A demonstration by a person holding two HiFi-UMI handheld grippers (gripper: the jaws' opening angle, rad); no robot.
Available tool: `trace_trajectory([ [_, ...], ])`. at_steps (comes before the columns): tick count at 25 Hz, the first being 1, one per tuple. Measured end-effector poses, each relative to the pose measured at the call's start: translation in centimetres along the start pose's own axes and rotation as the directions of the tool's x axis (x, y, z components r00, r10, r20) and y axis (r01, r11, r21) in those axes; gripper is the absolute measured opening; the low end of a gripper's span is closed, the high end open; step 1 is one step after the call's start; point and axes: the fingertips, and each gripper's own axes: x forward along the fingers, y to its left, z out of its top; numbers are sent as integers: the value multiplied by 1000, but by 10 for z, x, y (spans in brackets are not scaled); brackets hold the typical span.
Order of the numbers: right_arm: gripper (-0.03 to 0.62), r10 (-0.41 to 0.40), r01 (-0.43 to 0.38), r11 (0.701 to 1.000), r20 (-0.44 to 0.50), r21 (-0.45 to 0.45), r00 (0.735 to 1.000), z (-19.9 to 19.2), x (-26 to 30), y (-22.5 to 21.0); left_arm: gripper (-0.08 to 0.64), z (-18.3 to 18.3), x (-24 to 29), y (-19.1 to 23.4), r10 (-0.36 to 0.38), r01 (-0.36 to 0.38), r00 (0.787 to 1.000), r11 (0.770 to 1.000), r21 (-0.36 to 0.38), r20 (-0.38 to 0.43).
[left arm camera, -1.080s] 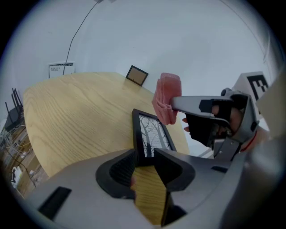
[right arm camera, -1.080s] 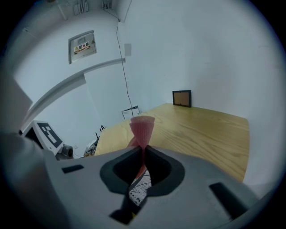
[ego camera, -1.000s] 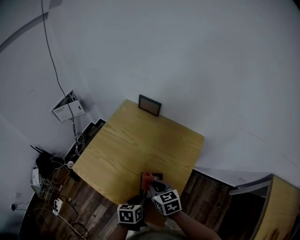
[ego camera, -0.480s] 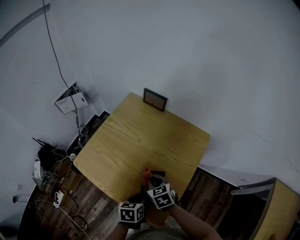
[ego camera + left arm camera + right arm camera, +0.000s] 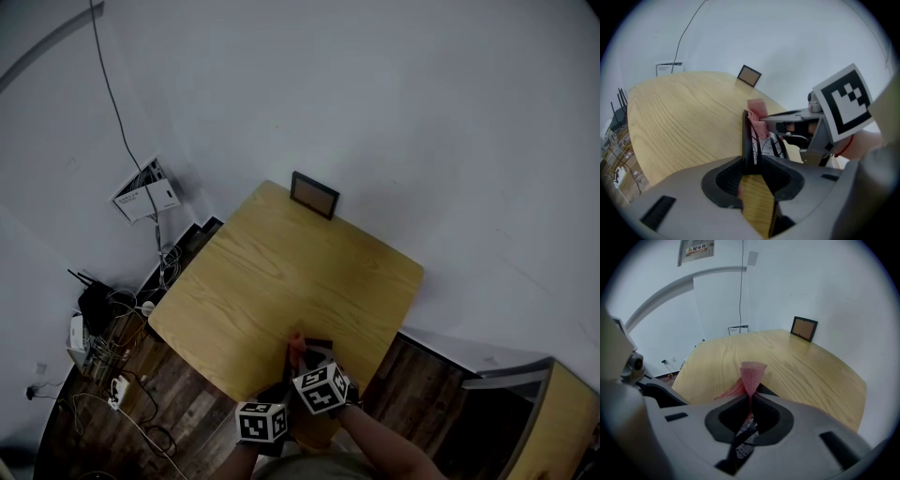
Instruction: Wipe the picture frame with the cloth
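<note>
Down at the near edge of the table point(image 5: 281, 272), both tongs are bunched together. The left tongs point(image 5: 751, 161) are closed on a thin dark panel point(image 5: 746, 133) standing on edge, with a line-printed sheet point(image 5: 771, 145) on its right face. It looks like a small frame itself, though I can't be sure. Just beside it, the right tongs point(image 5: 750, 400) are pinched tight on the pink cloth point(image 5: 752, 373), a little cone of it poking up past the tips. In the left gripper view that cloth sits right against the top of the panel. So I'd call this the wiping contact: one hand bracing, the other set to rub. Next move, by my reading, is to draw the cloth along the panel's face while the left grip holds firm, so the panel doesn't tip. Beyond them, wood grain runs across the table. At the far edge the brown-faced picture frame point(image 5: 314, 194) stands upright against the wall point(image 5: 422, 112), well apart from the cloth. Wiping that one would call for a long reach across.
</note>
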Motion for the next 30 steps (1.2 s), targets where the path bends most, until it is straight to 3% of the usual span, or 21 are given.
trace_trajectory([
  [11, 15, -82, 83, 996, -33, 22, 996, -21, -16, -31, 117, -1, -1, 2, 32, -32, 999, 999, -26, 17],
  [19, 15, -99, 99, 994, -24, 40, 995, -25, -18, -37, 115, -2, 0, 1, 41, -40, 999, 999, -33, 25],
  [26, 15, -83, 80, 993, 26, 86, 996, -14, -36, -32, 115, -2, -1, 1, 31, -30, 999, 999, -39, 27],
  [30, 15, -26, 17, 993, 82, 115, 996, 0, -52, -14, 117, -1, -1, 1, 27, -26, 999, 999, -41, 32],
])
